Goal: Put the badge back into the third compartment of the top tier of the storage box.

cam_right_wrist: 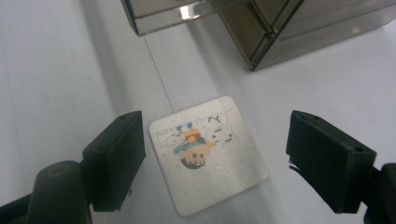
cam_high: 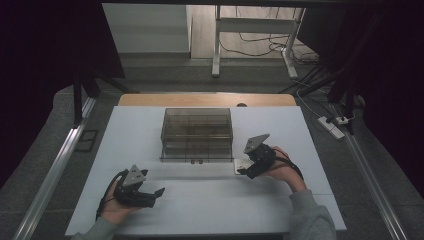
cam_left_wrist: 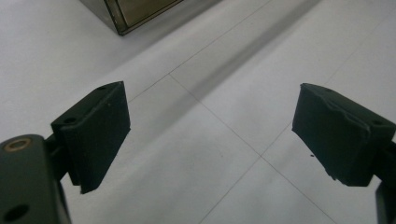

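On the near left of the white tabletop (cam_high: 200,200), the left gripper (cam_high: 158,192) lies in the person's hand with its fingers (cam_left_wrist: 95,135) spread wide over bare surface and nothing between them. Farther in and to the right, the right gripper (cam_high: 241,170) points down at a small square card (cam_right_wrist: 208,151) printed with a cartoon figure, which lies flat on the tabletop. Its fingers (cam_right_wrist: 116,158) stand wide apart on either side of the card, the left one close beside its edge, the right one clear of it. Just beyond the card sits a smoky transparent organizer box (cam_high: 197,132) with compartments.
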